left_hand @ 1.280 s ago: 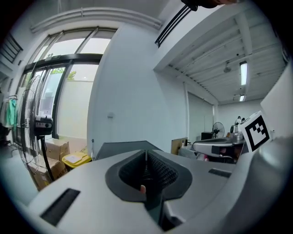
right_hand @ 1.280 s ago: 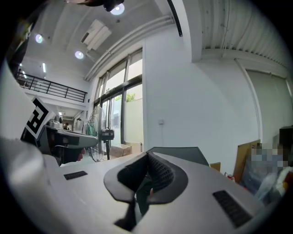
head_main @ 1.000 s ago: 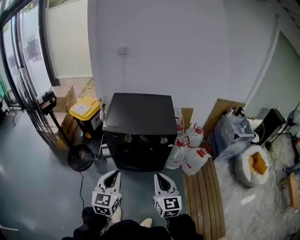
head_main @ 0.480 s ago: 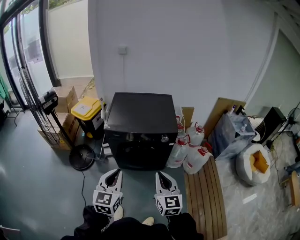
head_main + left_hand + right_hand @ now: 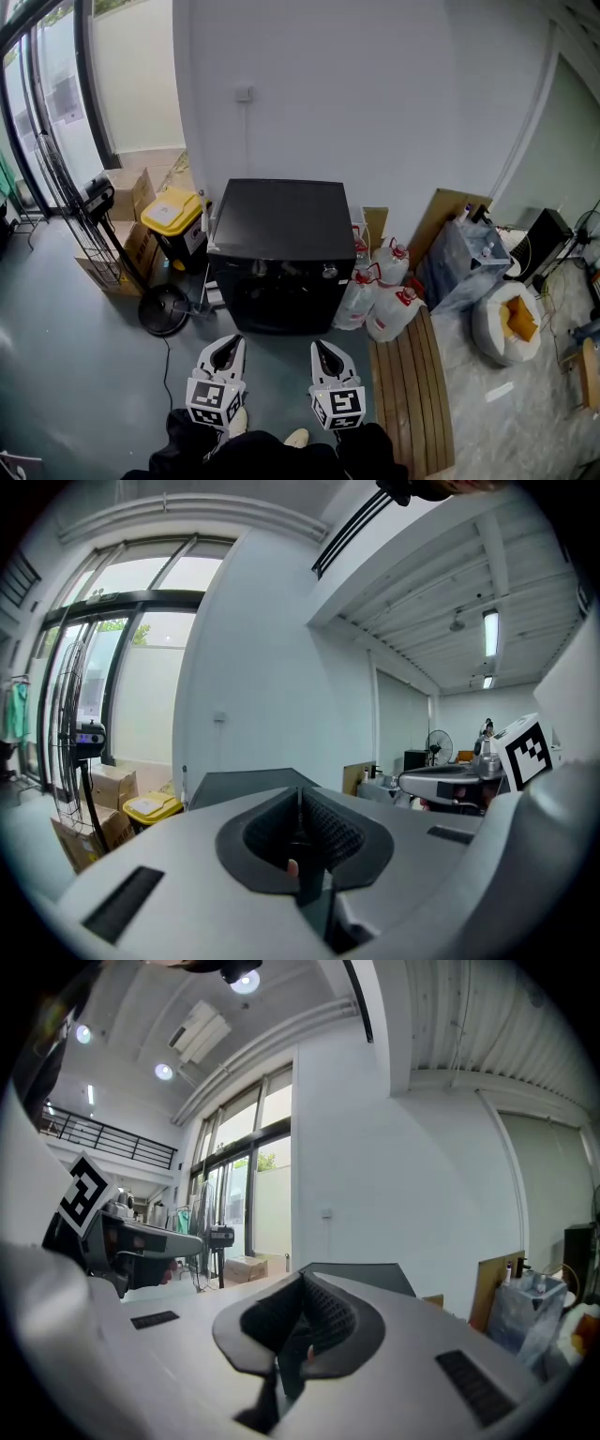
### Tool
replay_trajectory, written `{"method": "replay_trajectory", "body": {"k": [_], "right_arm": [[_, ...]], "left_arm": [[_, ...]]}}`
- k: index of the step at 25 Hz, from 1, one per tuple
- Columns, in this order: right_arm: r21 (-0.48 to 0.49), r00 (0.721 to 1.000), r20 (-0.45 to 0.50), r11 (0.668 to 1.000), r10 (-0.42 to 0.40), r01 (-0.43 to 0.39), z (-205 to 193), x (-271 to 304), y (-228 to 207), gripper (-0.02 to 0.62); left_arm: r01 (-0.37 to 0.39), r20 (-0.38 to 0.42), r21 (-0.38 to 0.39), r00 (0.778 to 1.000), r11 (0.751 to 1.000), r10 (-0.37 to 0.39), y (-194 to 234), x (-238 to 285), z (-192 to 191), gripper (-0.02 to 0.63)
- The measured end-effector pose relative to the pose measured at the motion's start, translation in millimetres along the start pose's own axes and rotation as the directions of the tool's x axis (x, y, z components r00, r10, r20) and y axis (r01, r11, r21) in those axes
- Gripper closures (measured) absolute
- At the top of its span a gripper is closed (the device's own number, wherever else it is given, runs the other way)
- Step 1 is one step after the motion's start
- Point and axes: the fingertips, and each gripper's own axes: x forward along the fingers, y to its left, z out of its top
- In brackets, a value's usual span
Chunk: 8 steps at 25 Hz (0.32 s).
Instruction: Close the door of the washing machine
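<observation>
A black washing machine (image 5: 281,225) stands against the white wall, and its round front door (image 5: 279,302) looks flush with the front panel. My left gripper (image 5: 228,343) and right gripper (image 5: 322,348) hover side by side a short way in front of it, both pointing at it and touching nothing. Each has its jaws pressed together with nothing between them. In the left gripper view the shut left gripper (image 5: 298,794) fills the lower half, with the washing machine's top (image 5: 234,782) behind it. The right gripper view shows the shut right gripper (image 5: 302,1279) in the same way.
Left of the machine are a yellow-lidded bin (image 5: 172,211), cardboard boxes (image 5: 127,192) and a standing fan with a round base (image 5: 164,309). Right of it stand white jugs (image 5: 384,291), a wooden slatted board (image 5: 408,394), a plastic-wrapped bundle (image 5: 464,262) and a white sack (image 5: 506,323).
Both grippers kept their place and stayed shut. Only the head view drifted slightly, so the machine sits a little higher in the picture.
</observation>
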Motion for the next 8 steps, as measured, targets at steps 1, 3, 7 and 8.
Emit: {"method": "replay_trajectory", "body": {"k": [1,3,7,8], "right_arm": [[-0.001,1.0,0.0,1.0,0.0,0.0,-0.6,0.2,0.0,0.58],[-0.003,1.0,0.0,1.0,0.002,-0.002,-1.0,1.2,0.1,0.58],[-0.005,1.0,0.003,1.0,0.0,0.0,0.0,1.9,-0.4,0.58],[-0.005,1.0,0.004,1.0,-0.001,0.001,0.3,2.0,-0.7,0.58]], "left_arm": [[0.001,-0.001,0.0,1.0,1.0,-0.001,-0.1,0.4,-1.0,0.574],[0.0,-0.002,-0.001,1.0,1.0,0.0,0.4,1.4,-2.4,0.574],[0.003,-0.002,-0.001,1.0,1.0,-0.003,1.2,3.2,-3.3,0.574],[0.004,-0.001,0.0,1.0,1.0,-0.004,1.3,3.6,-3.5,0.574]]}}
